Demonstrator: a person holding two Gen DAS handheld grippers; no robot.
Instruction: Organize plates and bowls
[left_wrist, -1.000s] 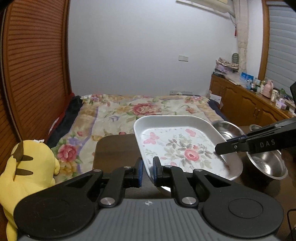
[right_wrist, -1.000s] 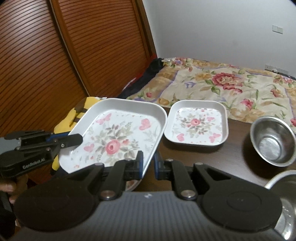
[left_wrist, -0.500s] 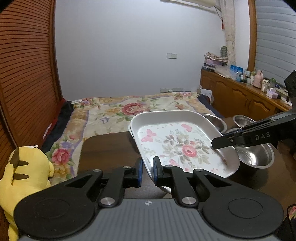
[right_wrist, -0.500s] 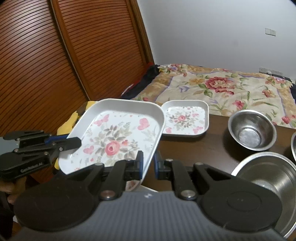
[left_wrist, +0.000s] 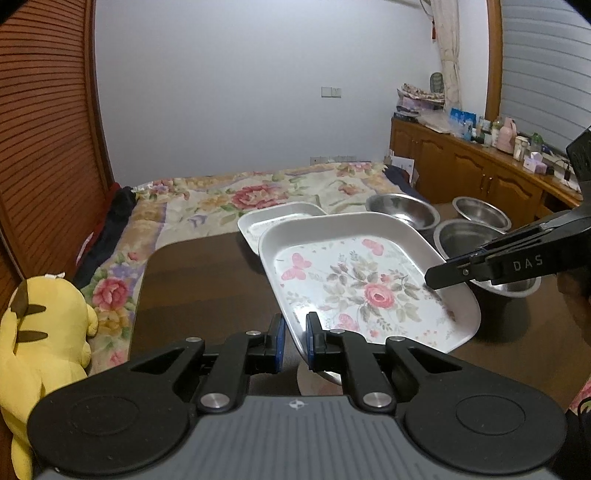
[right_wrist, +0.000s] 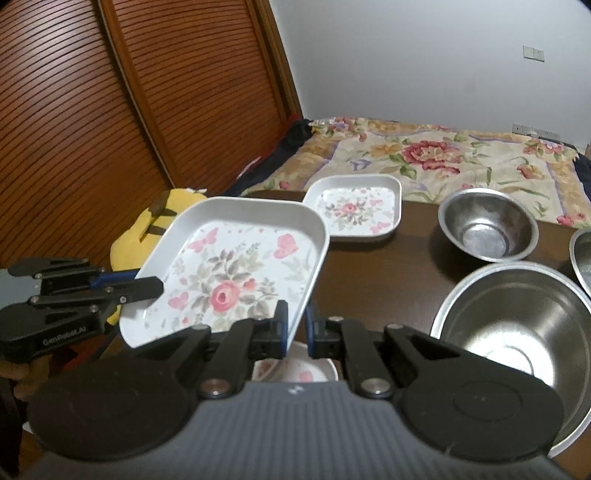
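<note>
Steel bowls (right_wrist: 487, 229) and small floral plate (right_wrist: 356, 210) flank the held tray (right_wrist: 236, 273).

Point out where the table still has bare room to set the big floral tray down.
Bare wood lies on the table's left side, between the small floral tray and the near edge, beside the yellow plush toy. The right side is crowded with three steel bowls. The big floral tray is held by both grippers.

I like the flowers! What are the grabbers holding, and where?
Both hold the big flowered plate by its rim: left gripper and right gripper at opposite edges.
</note>
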